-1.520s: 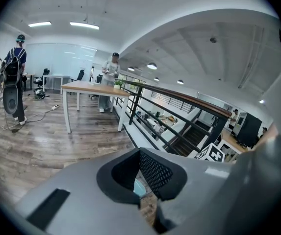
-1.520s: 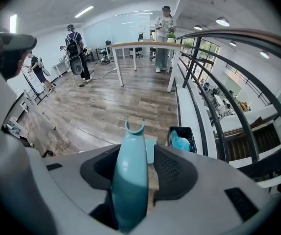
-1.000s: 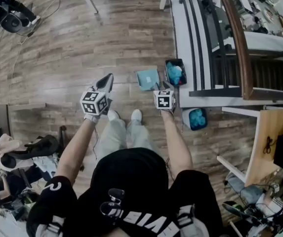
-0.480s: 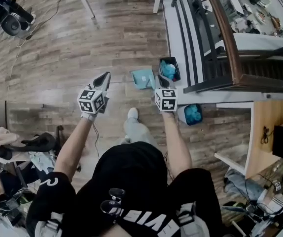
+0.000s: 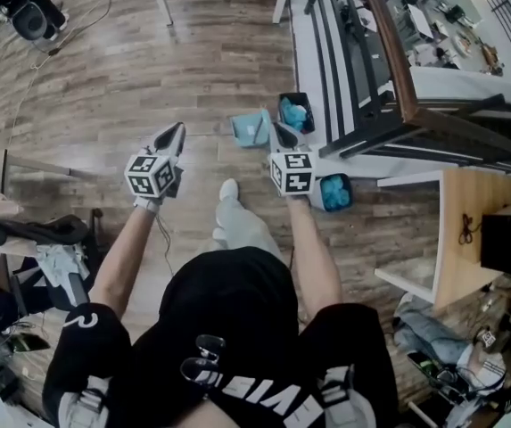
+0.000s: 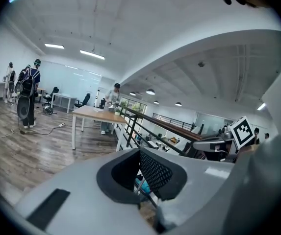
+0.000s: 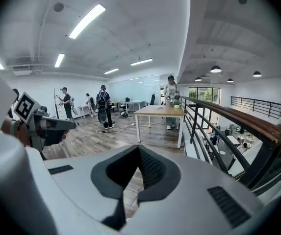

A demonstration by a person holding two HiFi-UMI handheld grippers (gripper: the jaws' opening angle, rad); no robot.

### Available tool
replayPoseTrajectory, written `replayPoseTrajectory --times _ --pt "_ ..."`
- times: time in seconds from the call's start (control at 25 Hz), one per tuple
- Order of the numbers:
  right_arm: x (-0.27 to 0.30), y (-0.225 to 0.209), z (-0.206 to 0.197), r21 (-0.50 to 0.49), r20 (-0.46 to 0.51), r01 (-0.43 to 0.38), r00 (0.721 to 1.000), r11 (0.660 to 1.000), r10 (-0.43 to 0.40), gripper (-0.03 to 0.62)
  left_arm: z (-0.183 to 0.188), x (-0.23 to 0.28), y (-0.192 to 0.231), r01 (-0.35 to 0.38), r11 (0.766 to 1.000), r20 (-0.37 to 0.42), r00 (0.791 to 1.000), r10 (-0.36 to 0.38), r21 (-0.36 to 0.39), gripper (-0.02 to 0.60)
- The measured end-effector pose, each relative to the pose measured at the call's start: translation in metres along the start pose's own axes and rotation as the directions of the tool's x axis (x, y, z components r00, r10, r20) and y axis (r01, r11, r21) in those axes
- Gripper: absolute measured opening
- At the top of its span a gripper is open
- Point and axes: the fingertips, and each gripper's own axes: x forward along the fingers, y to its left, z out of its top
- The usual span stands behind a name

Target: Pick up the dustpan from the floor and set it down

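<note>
The light blue dustpan [image 5: 251,127] lies on the wooden floor beside a dark bin [image 5: 295,112]. My right gripper [image 5: 278,135] hangs above the floor just right of the dustpan, lifted clear of it, jaws shut with nothing between them. In the right gripper view the pads [image 7: 145,168] meet and the dustpan is out of sight. My left gripper [image 5: 176,133] is raised over bare floor to the left, also shut and empty, its pads [image 6: 152,173] closed in the left gripper view.
A black railing with a wooden handrail [image 5: 389,69] runs along the right. A second bin with blue contents [image 5: 333,192] stands by the railing's foot. A wooden table [image 5: 469,230] is at right, clutter [image 5: 23,239] at left. People stand far off [image 7: 102,106].
Both grippers have risen from near the floor and look larger in the head view. The right gripper has lifted away from the dustpan, which stays on the floor.
</note>
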Motion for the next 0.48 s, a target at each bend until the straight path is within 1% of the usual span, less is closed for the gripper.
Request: replayPoseTrajectory --times 0.24,0.48 --pt "-0.033 0.018 0.001 -0.025 0.012 -0.004 1.0 1.0 0.004 -0.005 0.008 -0.032 -0.019 0.002 1.0 0.029 1.0 -0.002 0.021 -0.002" --pt "-0.048 0.019 0.004 -0.032 0.022 0.006 1.0 0.999 -0.005 -0.005 0.015 -0.05 -0.021 -0.012 1.0 0.057 0.998 0.011 0.016 -0.002"
